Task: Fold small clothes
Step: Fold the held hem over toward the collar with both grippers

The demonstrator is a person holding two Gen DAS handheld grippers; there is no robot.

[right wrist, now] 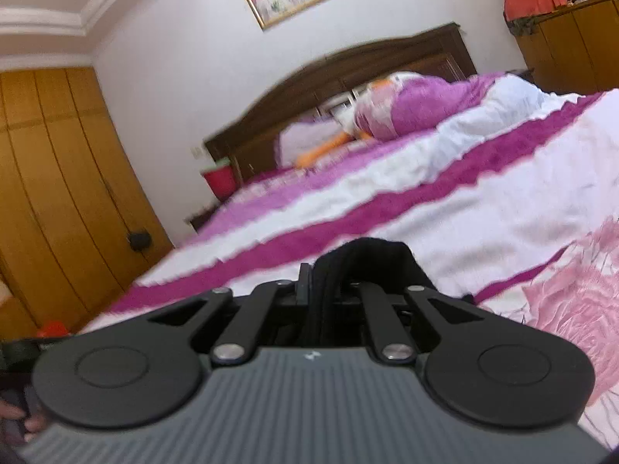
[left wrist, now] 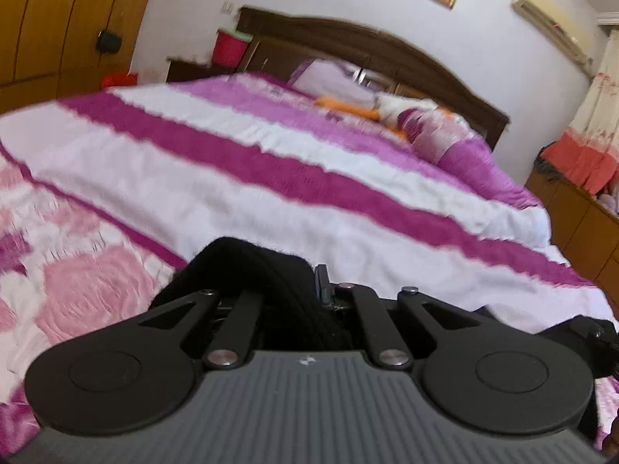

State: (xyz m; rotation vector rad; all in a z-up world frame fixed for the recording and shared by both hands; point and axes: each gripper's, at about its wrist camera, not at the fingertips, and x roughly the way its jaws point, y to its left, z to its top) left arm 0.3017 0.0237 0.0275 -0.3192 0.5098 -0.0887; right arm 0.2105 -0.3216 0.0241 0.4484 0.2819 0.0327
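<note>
While both frames are smeared by blur, each shows black cloth bunched at the tips of a gripper. Seen from the left wrist, the left gripper has its jaws drawn together on a fold of the black garment; the cloth rises in a hump just ahead of the jaws and to their left, and more of it hangs back between the linkage arms. Seen from the right wrist, the right gripper is likewise clamped on the black garment, which bulges ahead of the jaws and slightly to their right, with a ribbed strip running back between the fingers. Beyond both sets of jaws spreads the bedspread in white and magenta stripes, with pink roses nearer the camera. Farther ahead stand the pillows and the dark wooden headboard.
</note>
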